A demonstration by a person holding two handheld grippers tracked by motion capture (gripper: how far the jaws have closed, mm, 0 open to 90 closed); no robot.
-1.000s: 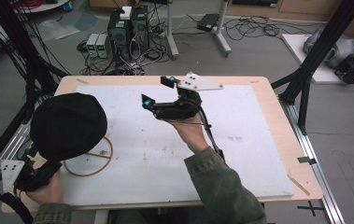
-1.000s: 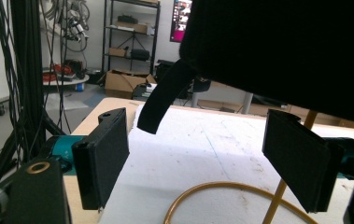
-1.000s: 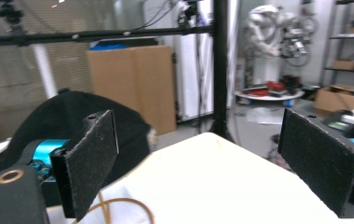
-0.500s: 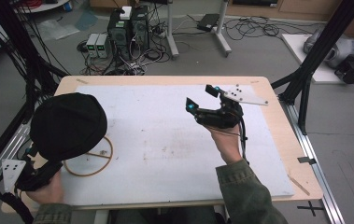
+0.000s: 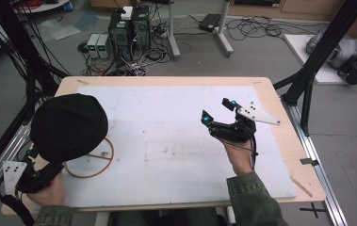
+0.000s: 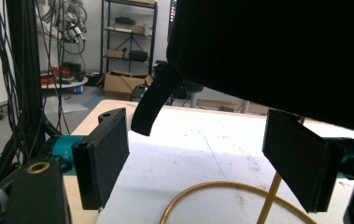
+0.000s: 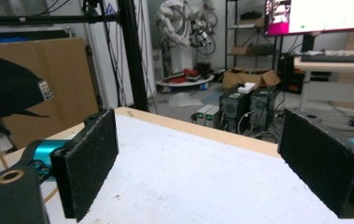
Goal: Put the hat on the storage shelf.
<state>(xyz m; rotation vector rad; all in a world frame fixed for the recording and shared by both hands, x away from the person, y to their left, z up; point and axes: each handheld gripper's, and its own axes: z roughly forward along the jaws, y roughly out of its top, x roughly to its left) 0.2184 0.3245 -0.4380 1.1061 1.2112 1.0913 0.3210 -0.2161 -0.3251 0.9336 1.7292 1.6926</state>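
Nearest the person, the left gripper (image 5: 23,176) is sitting at the tabletop's front-left corner, its jaws standing wide apart with nothing between them, seen clearly in the left gripper view. Just ahead, a thin tan wooden hoop with a crossbar (image 5: 91,160) is lying on the white foam board (image 5: 166,141), partly hidden under a black fabric cap (image 5: 68,126) that is blocking much of both views. Farther right, the right gripper (image 5: 218,110) is hovering above open board, jaws spread and empty, near the wooden tabletop (image 5: 289,136) edge. Beyond, computer towers (image 5: 129,28) are standing among cables.
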